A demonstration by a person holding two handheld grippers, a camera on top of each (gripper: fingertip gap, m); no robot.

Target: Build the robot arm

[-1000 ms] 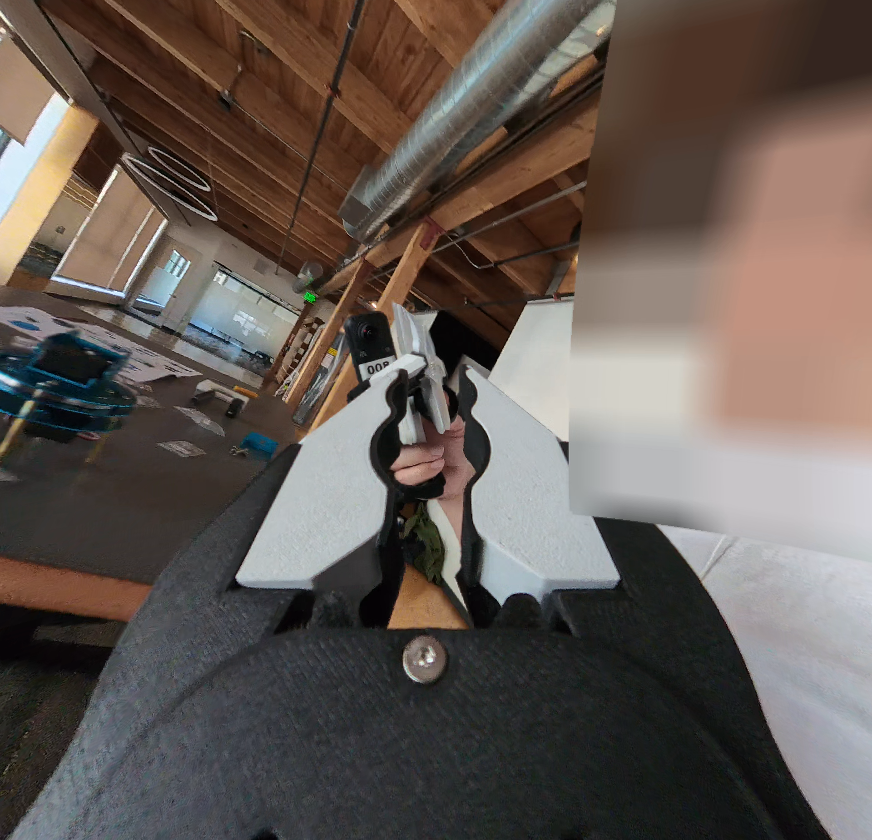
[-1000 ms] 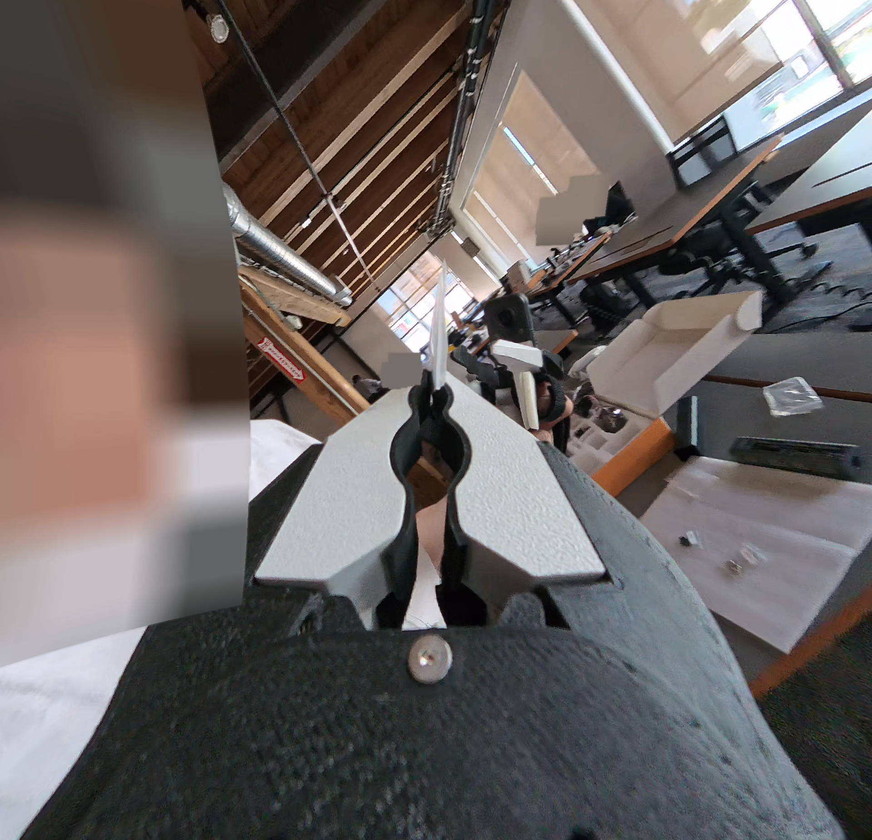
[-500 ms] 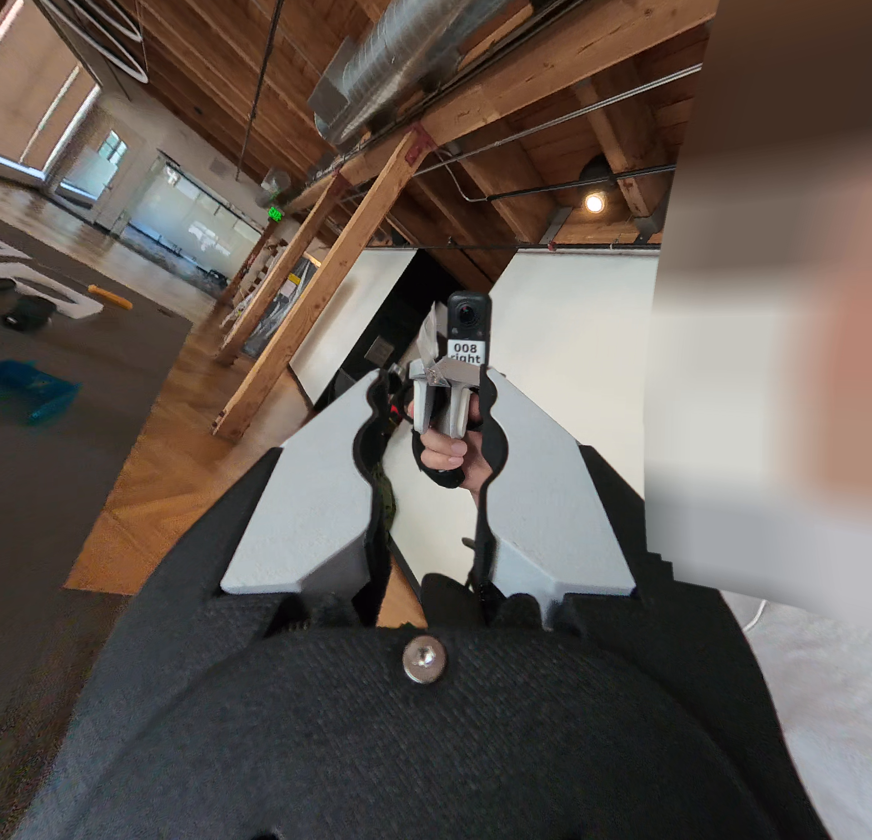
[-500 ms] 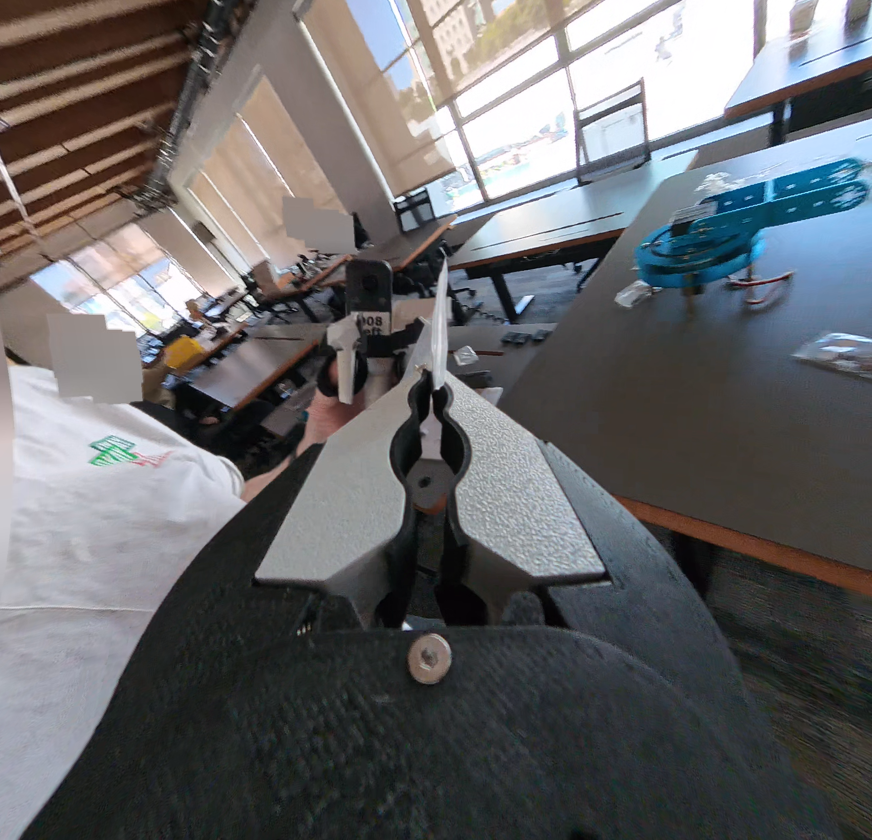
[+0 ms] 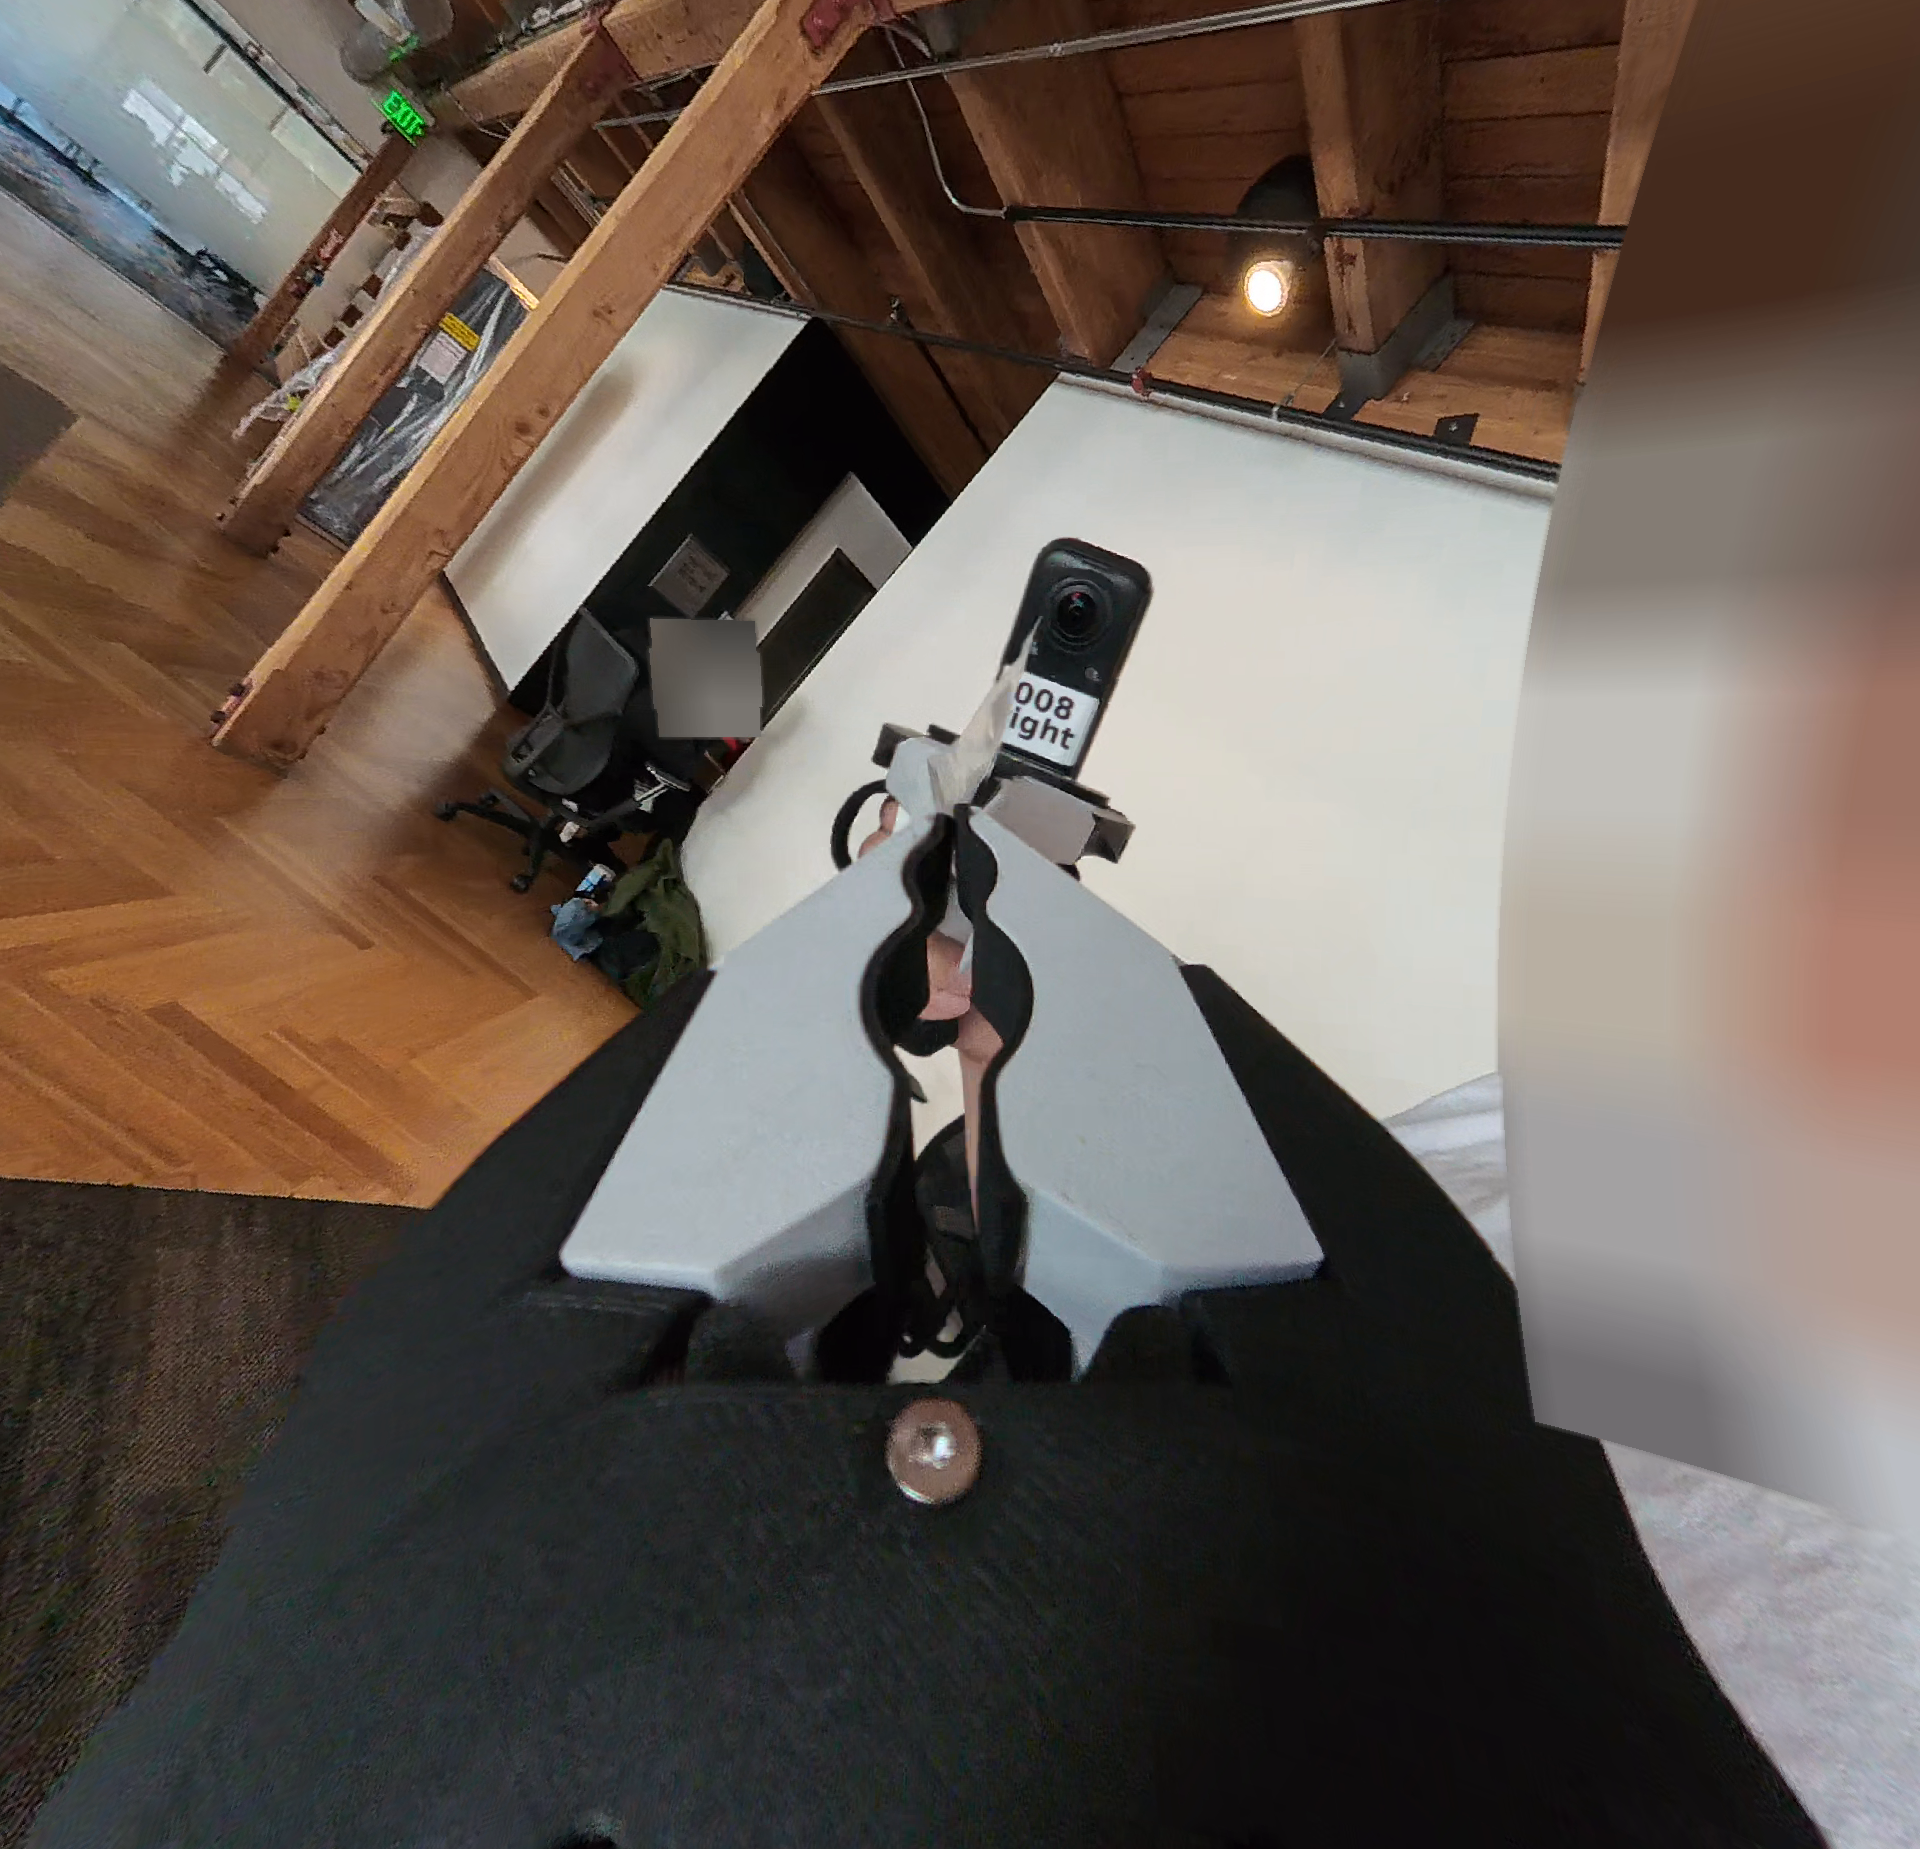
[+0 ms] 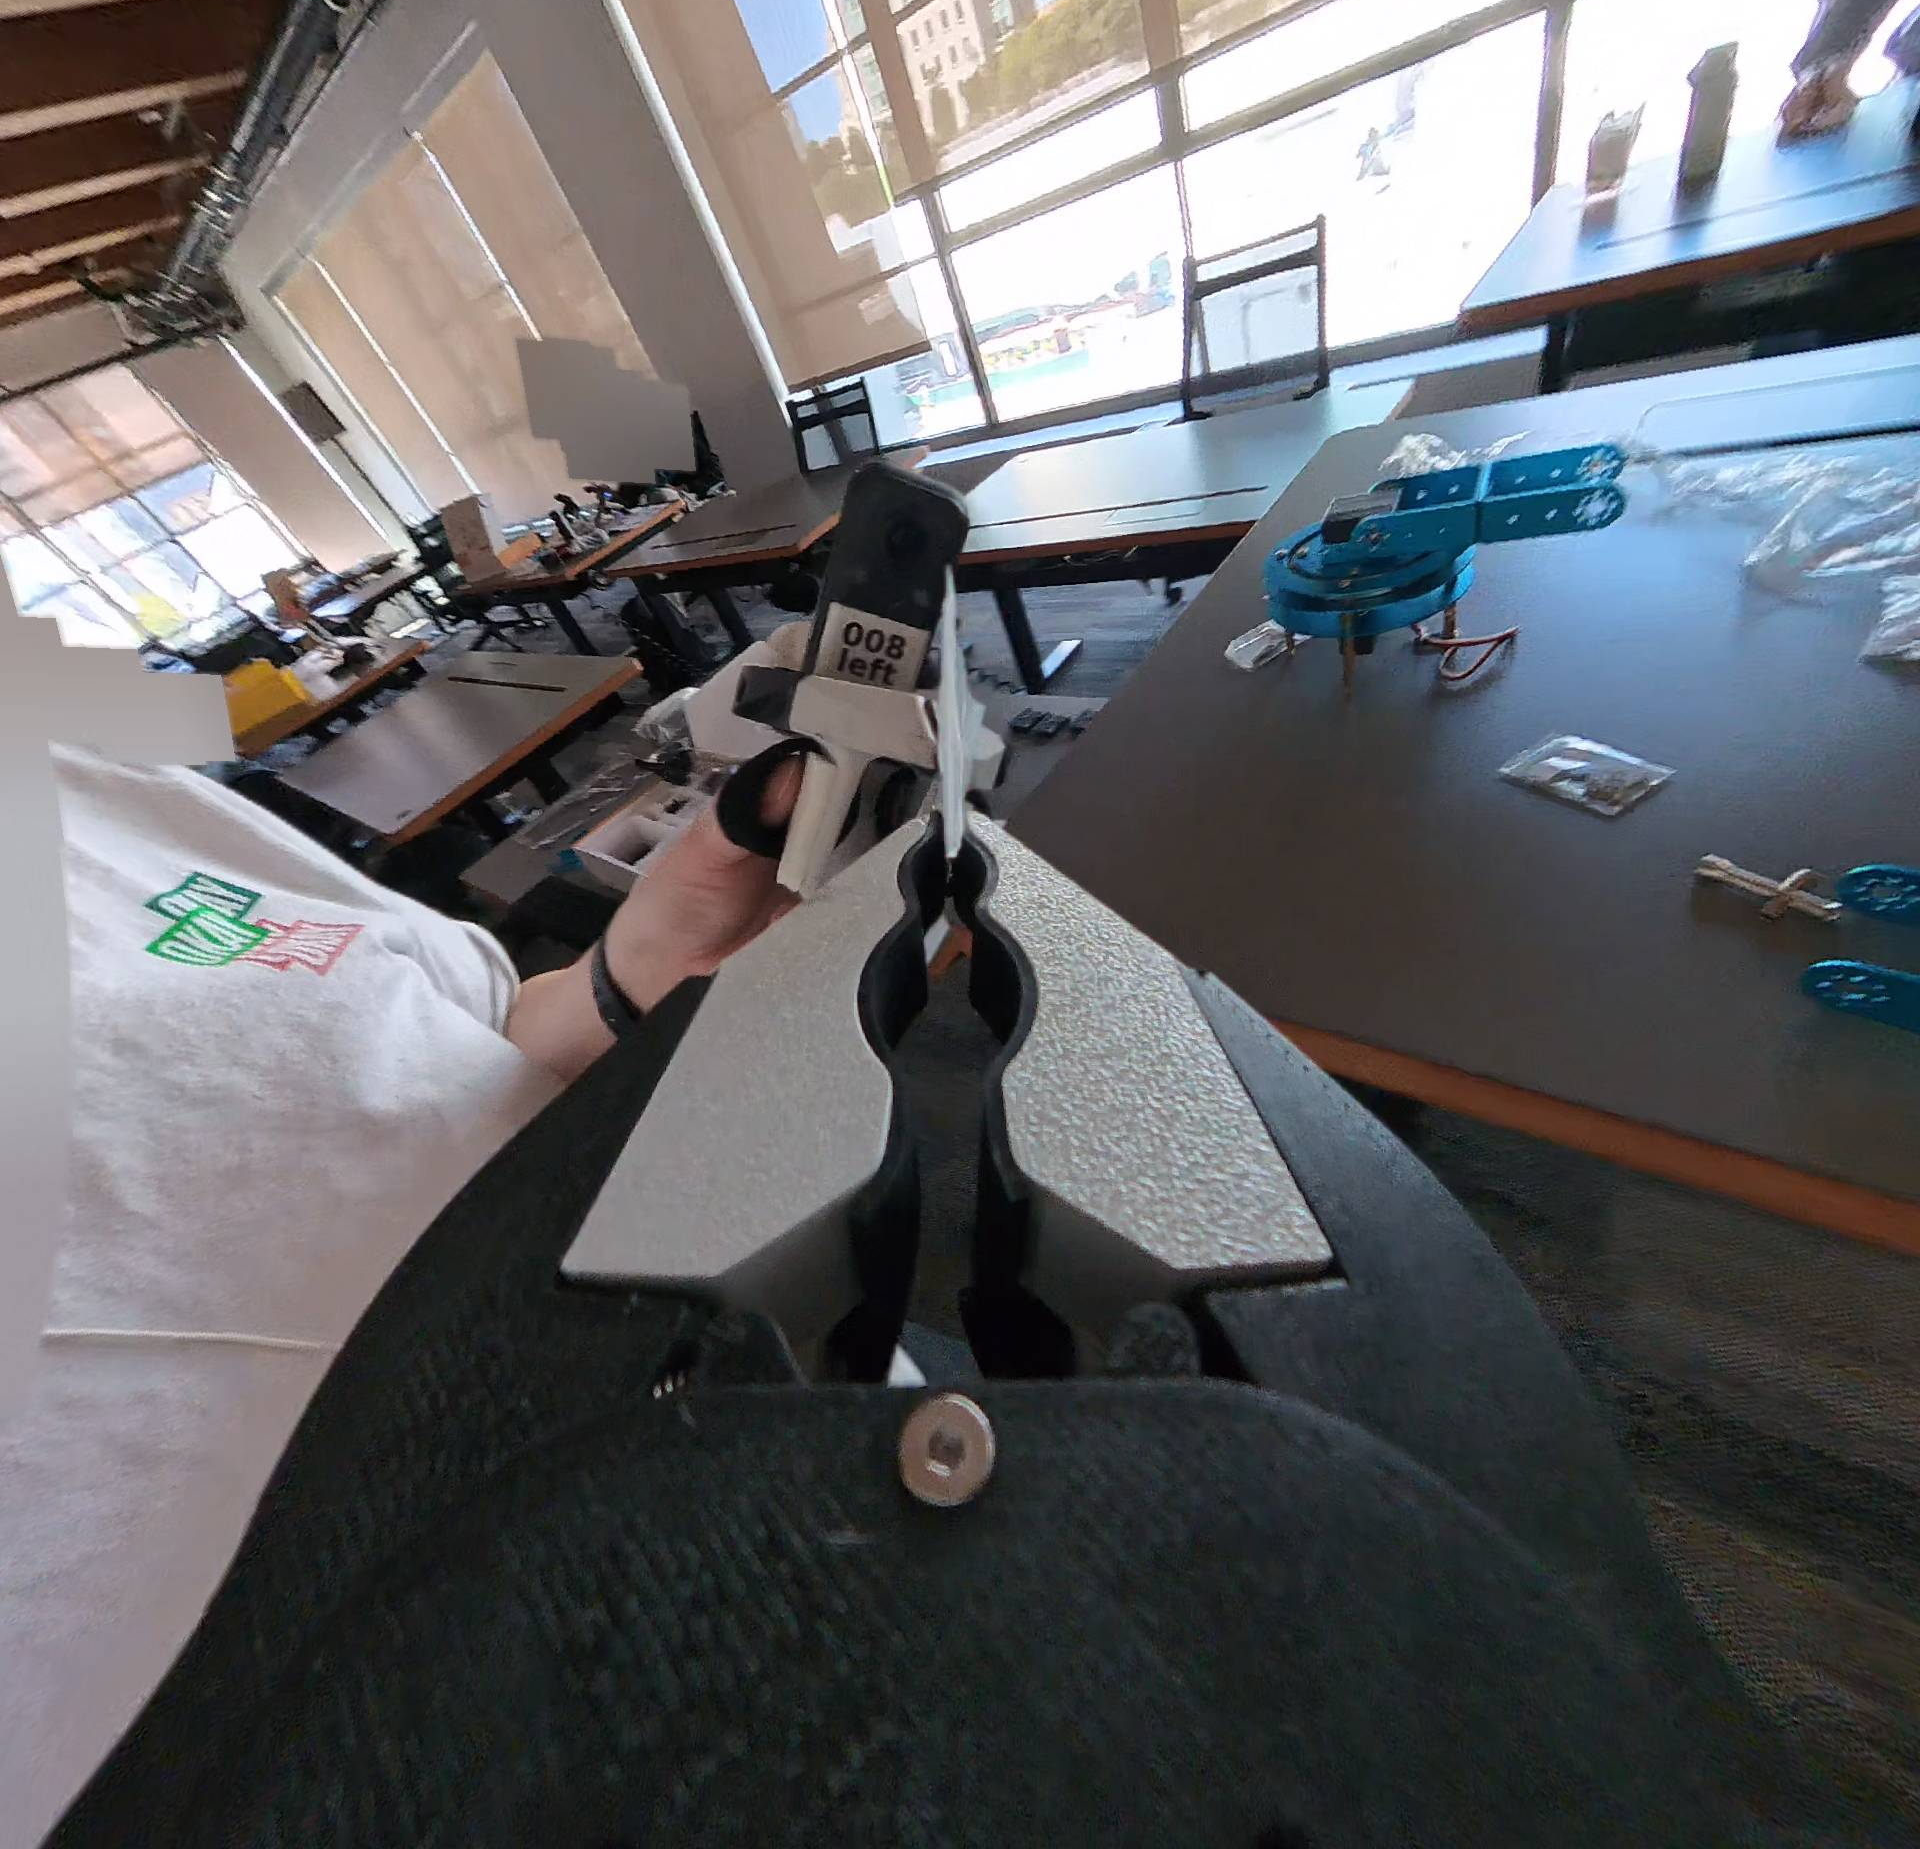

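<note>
Plastic bag [image 6: 951,750], thin and clear, stands edge-on between the two tools, raised well above the dark worktop [image 6: 1455,864] off to the right tool's right. Right tool [image 6: 948,857] is pinched together on the bag's near edge; left tool [image 5: 957,812], facing it, looks closed on the far edge too. Risky spot: both bite only a sliver of film, so any pull apart could, I reckon, tear it or slip it free. Blue metal assembly [image 6: 1371,563] and small parts packets [image 6: 1584,773] sit beyond, untouched.
</note>
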